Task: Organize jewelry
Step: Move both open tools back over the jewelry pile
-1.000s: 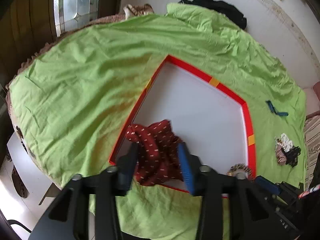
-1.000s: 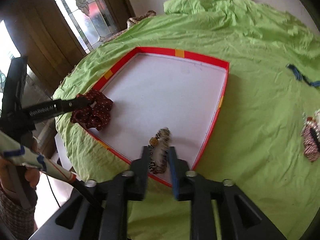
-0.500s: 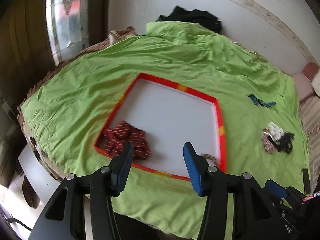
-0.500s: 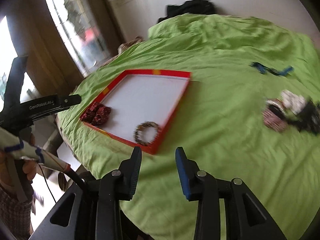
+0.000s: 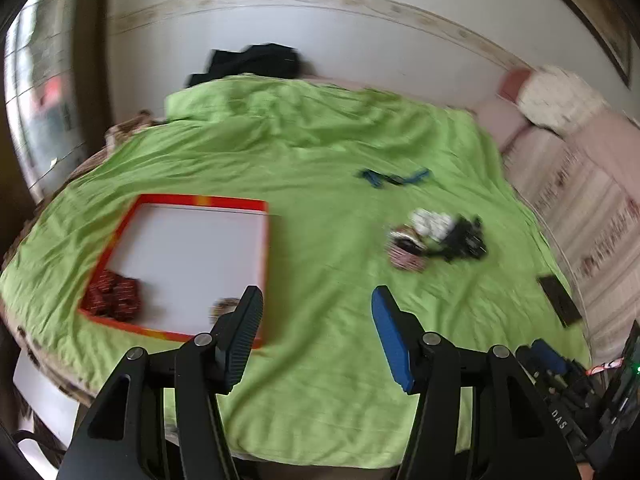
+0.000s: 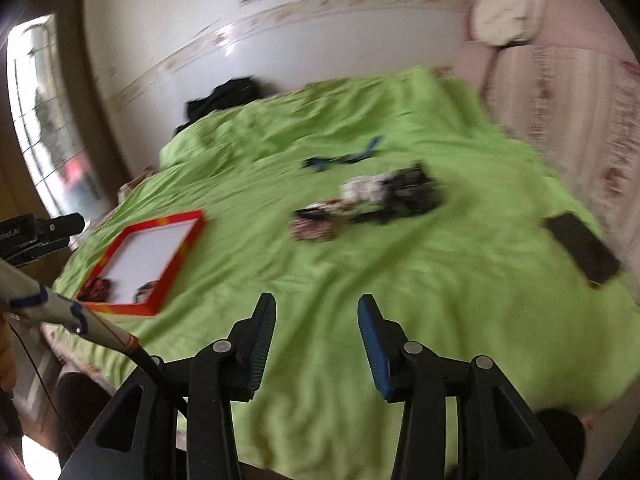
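A red-rimmed white tray (image 5: 200,201) (image 6: 182,256) lies on the green sheet at the left. In it are a dark red dotted scrunchie (image 5: 114,298) (image 6: 96,289) and a striped hair tie (image 5: 224,308) (image 6: 145,291). A pile of scrunchies and hair ties (image 5: 436,236) (image 6: 368,200) lies to the right of the tray, with a blue hair band (image 5: 394,178) (image 6: 344,158) beyond it. My left gripper (image 5: 316,300) is open and empty above the sheet near the tray's right corner. My right gripper (image 6: 316,308) is open and empty, short of the pile.
The green sheet (image 5: 320,140) covers a bed against a white wall. A black phone-like slab (image 5: 558,300) (image 6: 582,248) lies at the right. Black clothing (image 5: 256,62) is at the far edge. A pink striped sofa (image 6: 560,92) stands to the right. A window is at the left.
Both grippers opened, let go of the red scrunchie and the striped hair tie in the tray, pulled back and swung right toward the pile.
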A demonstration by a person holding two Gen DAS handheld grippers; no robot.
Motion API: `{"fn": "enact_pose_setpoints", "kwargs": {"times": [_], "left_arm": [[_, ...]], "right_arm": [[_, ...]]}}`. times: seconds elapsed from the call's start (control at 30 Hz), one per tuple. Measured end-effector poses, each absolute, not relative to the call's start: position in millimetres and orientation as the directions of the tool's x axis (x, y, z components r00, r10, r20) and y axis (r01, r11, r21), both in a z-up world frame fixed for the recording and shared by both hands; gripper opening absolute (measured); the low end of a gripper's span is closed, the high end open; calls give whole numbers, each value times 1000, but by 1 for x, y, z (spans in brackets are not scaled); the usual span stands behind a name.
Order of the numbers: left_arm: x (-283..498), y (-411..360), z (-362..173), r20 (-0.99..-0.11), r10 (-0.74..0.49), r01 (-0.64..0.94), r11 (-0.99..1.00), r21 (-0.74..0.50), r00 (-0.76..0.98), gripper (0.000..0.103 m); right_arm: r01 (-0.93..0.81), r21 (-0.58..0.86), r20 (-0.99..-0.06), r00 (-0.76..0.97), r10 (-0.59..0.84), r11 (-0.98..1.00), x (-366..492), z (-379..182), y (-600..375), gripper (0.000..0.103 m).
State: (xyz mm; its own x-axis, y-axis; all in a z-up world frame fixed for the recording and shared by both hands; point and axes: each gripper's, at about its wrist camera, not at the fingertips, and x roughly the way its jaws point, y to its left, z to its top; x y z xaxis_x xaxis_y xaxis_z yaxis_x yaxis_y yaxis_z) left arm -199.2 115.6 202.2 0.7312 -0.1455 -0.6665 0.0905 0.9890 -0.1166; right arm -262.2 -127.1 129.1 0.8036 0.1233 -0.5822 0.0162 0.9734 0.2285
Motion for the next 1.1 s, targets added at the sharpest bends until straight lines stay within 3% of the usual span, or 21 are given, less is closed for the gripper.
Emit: {"fn": "enact_pose_setpoints", "kwargs": {"times": [0.37, 0.57, 0.97, 1.1], "left_arm": [[-194, 49, 187, -690, -245, 227, 967, -119, 681, 56], [-180, 44, 171, -701, -191, 187, 979, -83, 687, 56], [-134, -1, 139, -761, -105, 143, 990, -17, 640, 56], [-118, -23, 134, -766, -88, 150, 989, 10, 637, 56]], "right_arm": [[192, 187, -556, 829, -58, 963, -310, 132, -184, 58], [191, 166, -591, 805, -58, 967, -290, 116, -187, 58], [291, 38, -585, 782, -214, 956, -245, 83, -246, 58], [330, 126, -608, 771, -190, 935, -241, 69, -275, 58]]}}
